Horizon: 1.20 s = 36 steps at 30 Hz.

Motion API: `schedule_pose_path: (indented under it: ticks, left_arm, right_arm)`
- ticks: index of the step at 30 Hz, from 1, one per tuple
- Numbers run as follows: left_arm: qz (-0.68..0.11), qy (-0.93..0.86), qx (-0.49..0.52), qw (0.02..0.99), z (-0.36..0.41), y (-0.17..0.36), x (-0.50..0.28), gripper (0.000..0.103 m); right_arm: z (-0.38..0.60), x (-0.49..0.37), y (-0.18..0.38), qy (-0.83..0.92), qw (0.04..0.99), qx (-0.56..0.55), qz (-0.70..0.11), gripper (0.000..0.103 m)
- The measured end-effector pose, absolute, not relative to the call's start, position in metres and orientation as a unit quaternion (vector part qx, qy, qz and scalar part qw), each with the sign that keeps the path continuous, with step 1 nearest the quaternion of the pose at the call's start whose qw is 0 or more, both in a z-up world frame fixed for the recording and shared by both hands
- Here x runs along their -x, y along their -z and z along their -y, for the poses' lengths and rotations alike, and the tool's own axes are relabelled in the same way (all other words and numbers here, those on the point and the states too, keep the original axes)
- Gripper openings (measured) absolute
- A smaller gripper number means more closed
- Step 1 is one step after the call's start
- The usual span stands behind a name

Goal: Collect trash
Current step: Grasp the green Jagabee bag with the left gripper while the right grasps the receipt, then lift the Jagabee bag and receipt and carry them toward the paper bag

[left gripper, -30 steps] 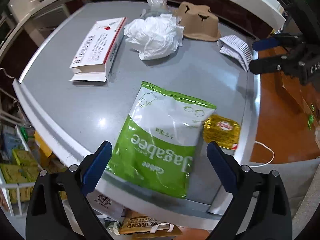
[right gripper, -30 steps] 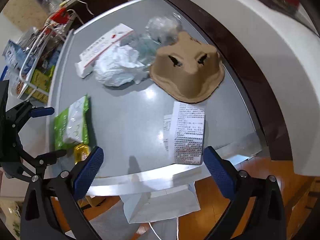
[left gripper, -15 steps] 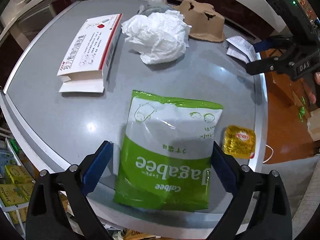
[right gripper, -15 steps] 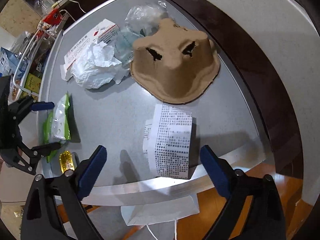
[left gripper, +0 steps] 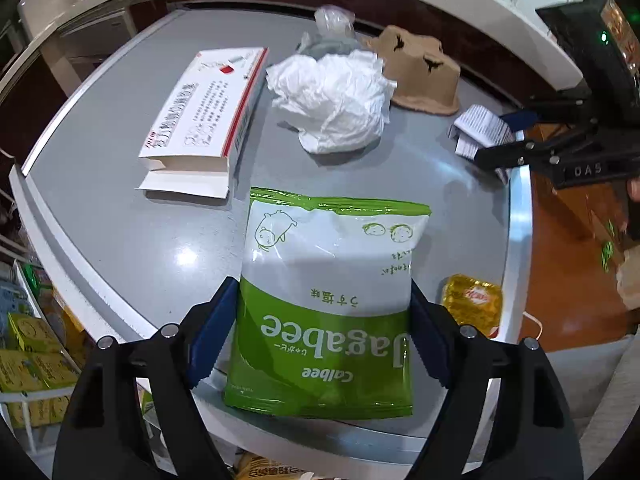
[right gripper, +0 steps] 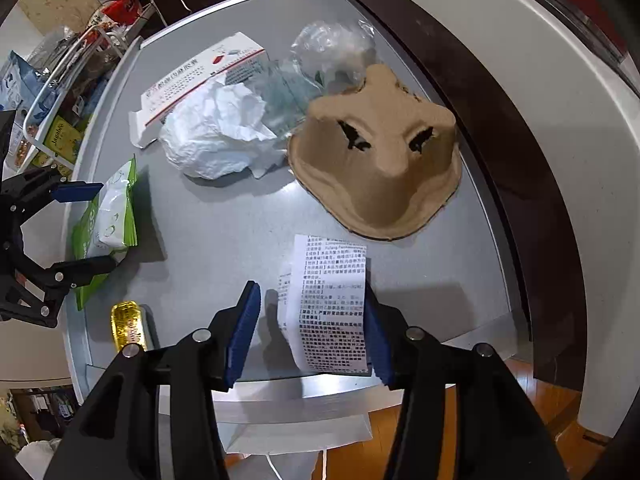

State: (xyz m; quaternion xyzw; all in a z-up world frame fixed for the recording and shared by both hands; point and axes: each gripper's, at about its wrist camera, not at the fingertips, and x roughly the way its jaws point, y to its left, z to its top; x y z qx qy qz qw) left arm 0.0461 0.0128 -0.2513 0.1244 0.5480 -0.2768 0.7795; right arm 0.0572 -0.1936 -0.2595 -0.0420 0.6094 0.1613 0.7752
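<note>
A green and white Jagabee snack bag (left gripper: pixel 326 300) lies at the near edge of the grey table (left gripper: pixel 120 216). My left gripper (left gripper: pixel 320 332) is open with its blue pads on either side of the bag. The bag also shows in the right wrist view (right gripper: pixel 108 220). A folded printed leaflet (right gripper: pixel 332 304) lies near the table's edge. My right gripper (right gripper: pixel 308 320) is open around it, the right pad touching its edge and the left pad apart. The leaflet also shows in the left wrist view (left gripper: pixel 480 128).
Also on the table are a white crumpled paper (left gripper: pixel 336 100), a white and red carton (left gripper: pixel 204 112), a brown pulp cup carrier (right gripper: pixel 380 172), clear plastic wrap (right gripper: pixel 332 48) and a yellow sauce packet (left gripper: pixel 472 304). A shelf of goods (left gripper: pixel 28 340) stands left of the table.
Both grippers have moved forward and narrowed. The left one now straddles the snack bag and the right one straddles the leaflet.
</note>
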Motion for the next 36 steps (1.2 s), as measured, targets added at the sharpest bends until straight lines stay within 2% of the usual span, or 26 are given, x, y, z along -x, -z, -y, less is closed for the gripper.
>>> schedule_pose_path:
  ticks: [6, 7, 8, 10, 14, 16, 18, 20, 22, 25, 36]
  left_arm:
    - [-0.543, 0.258, -0.095, 0.794, -0.036, 0.238, -0.04, 0.081]
    - [-0.543, 0.254, -0.096, 0.795, -0.037, 0.238, -0.038, 0.081]
    - [-0.543, 0.25, -0.097, 0.796, -0.038, 0.238, -0.037, 0.081]
    - [-0.543, 0.247, -0.095, 0.797, -0.038, 0.237, -0.038, 0.081]
    - [-0.543, 0.242, -0.092, 0.799, -0.037, 0.233, -0.037, 0.081]
    - [-0.543, 0.24, -0.089, 0.8, -0.03, 0.232, -0.038, 0.081]
    - [-0.541, 0.239, -0.086, 0.802, -0.03, 0.231, -0.038, 0.081]
    - [-0.54, 0.239, -0.085, 0.803, -0.03, 0.229, -0.037, 0.081]
    - [-0.539, 0.238, -0.086, 0.803, -0.03, 0.228, -0.036, 0.081]
    - [-0.537, 0.235, -0.083, 0.806, -0.033, 0.225, -0.035, 0.081]
    - [-0.518, 0.218, -0.06, 0.825, -0.042, 0.204, -0.028, 0.081]
  right_arm:
    - [0.199, -0.056, 0.257, -0.163, 0.773, 0.039, -0.612, 0.049]
    - [0.198, -0.056, 0.258, -0.16, 0.771, 0.043, -0.614, 0.052]
    - [0.198, -0.055, 0.256, -0.156, 0.777, 0.048, -0.608, 0.066]
    - [0.196, -0.052, 0.251, -0.147, 0.788, 0.073, -0.594, 0.084]
    - [0.195, -0.048, 0.252, -0.15, 0.784, 0.098, -0.594, 0.084]
    - [0.196, -0.048, 0.256, -0.151, 0.78, 0.095, -0.599, 0.082]
    - [0.196, -0.048, 0.261, -0.152, 0.774, 0.095, -0.608, 0.07]
    - [0.198, -0.047, 0.266, -0.152, 0.768, 0.094, -0.615, 0.047]
    - [0.199, -0.046, 0.265, -0.152, 0.771, 0.095, -0.612, 0.042]
    - [0.2, -0.045, 0.262, -0.155, 0.773, 0.09, -0.609, 0.038]
    - [0.196, -0.038, 0.228, -0.172, 0.795, 0.08, -0.576, 0.038]
